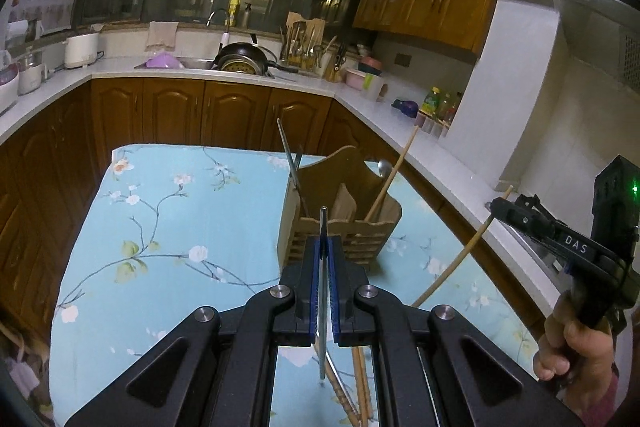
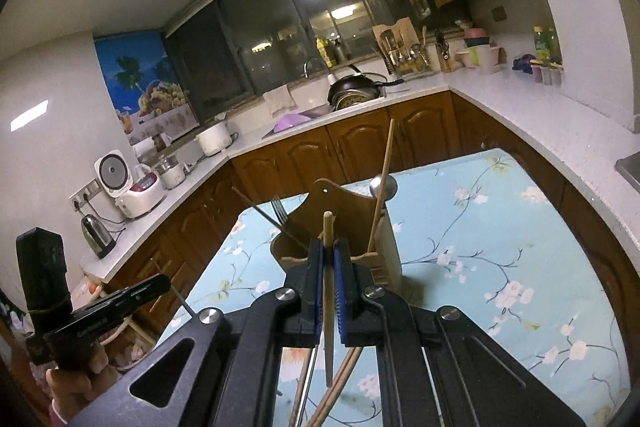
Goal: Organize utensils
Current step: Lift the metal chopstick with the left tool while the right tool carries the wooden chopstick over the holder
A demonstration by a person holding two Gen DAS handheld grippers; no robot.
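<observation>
Left gripper (image 1: 324, 259): jaws clamped tight on a thin metal chopstick (image 1: 323, 291), which stands upright between the blue pads (image 1: 317, 267), top end poking above them, lower end hanging under the gripper. It also shows at the left edge of the right wrist view (image 2: 166, 283), hand (image 2: 76, 383) wrapped round the grip.

Right gripper (image 2: 329, 275): jaws squeezed on a wooden chopstick (image 2: 329, 299), upright too, tip sticking out on top. From the left wrist camera you see this gripper from the side (image 1: 498, 207), with the stick slanting down out of it and bent by the lens.

Holder (image 1: 340, 211): wooden utensil caddy with compartments, sitting on the worktop (image 1: 160, 227) just ahead of both grippers. There's a flowery blue cloth over the worktop.

Already in the holder: one long wooden chopstick (image 1: 394, 171) leaning out to the right, a spoon (image 1: 383, 167) with its bowl up, a fork (image 2: 279, 209) and some thin metal sticks (image 1: 286, 143) on the left side.

Left on the cloth: a few more chopsticks (image 1: 360, 387) lying crossed under the grippers, wooden for sure, maybe a metal one too, can't really tell.

Background: kitchen counter (image 1: 360, 99) with a sink, a black pan (image 1: 244, 57) and a second utensil rack.
</observation>
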